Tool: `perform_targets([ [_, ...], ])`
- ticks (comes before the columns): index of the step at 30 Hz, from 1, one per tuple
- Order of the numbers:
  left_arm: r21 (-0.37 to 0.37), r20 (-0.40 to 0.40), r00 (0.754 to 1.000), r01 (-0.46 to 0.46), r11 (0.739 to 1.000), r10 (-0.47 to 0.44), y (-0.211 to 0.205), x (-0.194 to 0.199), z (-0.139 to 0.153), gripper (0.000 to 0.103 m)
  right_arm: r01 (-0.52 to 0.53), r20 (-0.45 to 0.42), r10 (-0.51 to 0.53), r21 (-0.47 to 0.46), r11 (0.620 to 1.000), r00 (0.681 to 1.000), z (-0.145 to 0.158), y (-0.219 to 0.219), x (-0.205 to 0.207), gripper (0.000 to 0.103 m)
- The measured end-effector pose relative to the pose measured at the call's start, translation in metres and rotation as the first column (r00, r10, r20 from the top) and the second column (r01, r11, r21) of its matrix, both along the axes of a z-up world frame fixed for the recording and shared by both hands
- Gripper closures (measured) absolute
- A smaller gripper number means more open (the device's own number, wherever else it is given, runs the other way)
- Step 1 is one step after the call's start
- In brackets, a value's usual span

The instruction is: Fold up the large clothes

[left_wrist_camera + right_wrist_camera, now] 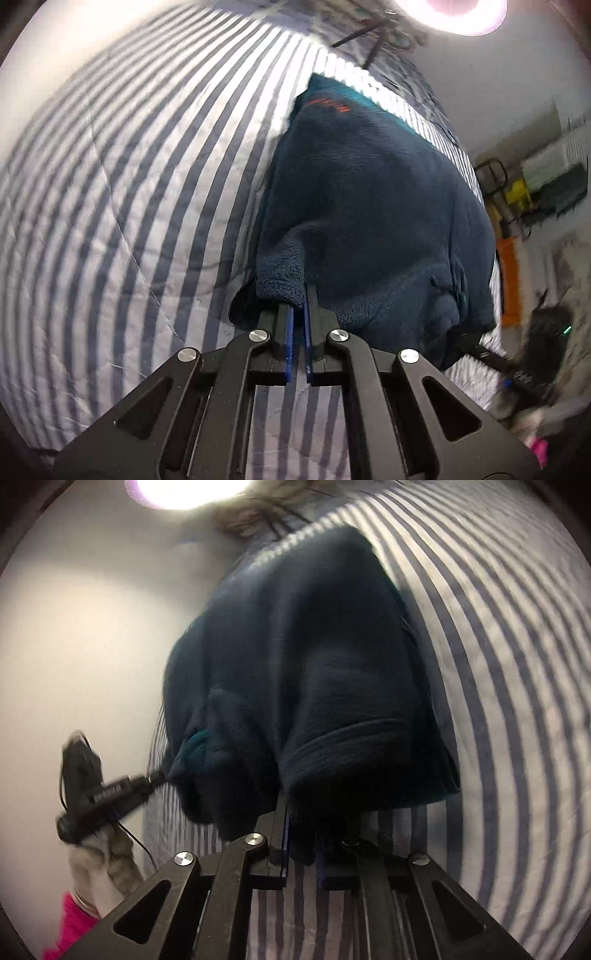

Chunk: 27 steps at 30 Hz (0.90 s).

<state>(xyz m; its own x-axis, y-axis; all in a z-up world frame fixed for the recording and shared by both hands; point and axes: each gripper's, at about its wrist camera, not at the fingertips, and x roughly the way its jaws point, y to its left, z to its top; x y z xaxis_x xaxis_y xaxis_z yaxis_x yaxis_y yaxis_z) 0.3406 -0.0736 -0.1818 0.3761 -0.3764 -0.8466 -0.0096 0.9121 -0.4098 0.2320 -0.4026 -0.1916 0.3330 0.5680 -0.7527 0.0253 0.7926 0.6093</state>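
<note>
A dark teal fleece garment [369,206] with a small orange logo lies bunched on the striped bedspread [129,184]. My left gripper [299,299] is shut on a near edge of the fleece, which drapes over its tips. In the right wrist view the same fleece [303,672] hangs in front, and my right gripper [301,812] is shut on its near hem, with its tips buried in fabric. The left gripper [110,790] also shows at the left of that view, pinching the fleece's other corner.
The blue-and-white striped bedspread [498,701] fills most of both views. A bright lamp [450,14] glares at the top. Beyond the bed's edge, on the right of the left wrist view, are an orange object [509,280], shelves and clutter [546,184].
</note>
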Motion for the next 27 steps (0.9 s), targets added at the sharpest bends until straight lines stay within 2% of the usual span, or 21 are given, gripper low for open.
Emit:
perform_targets([
  [4,0.048,0.074,0.997,0.007,0.999,-0.010,0.001,-0.008,0.031,0.096,-0.029,0.054,0.031,-0.052,0.998,0.998,0.032,-0.010,-0.019,0.079],
  [8,0.071,0.143,0.989,0.017,0.997,-0.027,-0.003,-0.011,0.060,0.095,-0.005,0.188,0.037,-0.171,0.985,0.981,0.071,-0.024,-0.032,0.078],
  [11,0.050,0.157,0.988,-0.010,0.999,0.002,0.003,-0.010,0.073,0.095,0.045,0.288,0.026,-0.238,0.970,0.957,0.090,-0.031,-0.026,0.078],
  [13,0.059,0.160,0.987,-0.045,0.997,0.035,0.012,-0.013,0.080,0.095,0.054,0.330,0.042,-0.278,0.959,0.943,0.095,-0.031,-0.014,0.078],
  [17,0.038,0.194,0.977,-0.098,0.994,0.088,0.025,-0.011,0.091,0.094,0.044,0.365,0.069,-0.291,0.956,0.929,0.093,-0.032,0.023,0.078],
  [22,0.059,0.237,0.971,-0.014,0.998,0.000,-0.011,0.033,0.100,0.094,0.038,0.383,0.081,-0.293,0.955,0.920,0.089,-0.019,0.075,0.078],
  [24,0.055,0.237,0.971,-0.003,0.998,-0.010,-0.026,0.052,0.097,0.091,0.035,0.376,0.082,-0.294,0.955,0.923,0.085,-0.012,0.087,0.078],
  [26,0.026,0.241,0.970,0.016,1.000,-0.022,-0.044,0.074,0.089,0.081,0.010,0.366,0.101,-0.287,0.958,0.925,0.081,-0.006,0.102,0.078],
  [27,0.024,0.240,0.970,0.028,0.999,-0.033,-0.052,0.082,0.085,0.079,-0.005,0.361,0.117,-0.298,0.954,0.925,0.078,-0.001,0.109,0.078],
])
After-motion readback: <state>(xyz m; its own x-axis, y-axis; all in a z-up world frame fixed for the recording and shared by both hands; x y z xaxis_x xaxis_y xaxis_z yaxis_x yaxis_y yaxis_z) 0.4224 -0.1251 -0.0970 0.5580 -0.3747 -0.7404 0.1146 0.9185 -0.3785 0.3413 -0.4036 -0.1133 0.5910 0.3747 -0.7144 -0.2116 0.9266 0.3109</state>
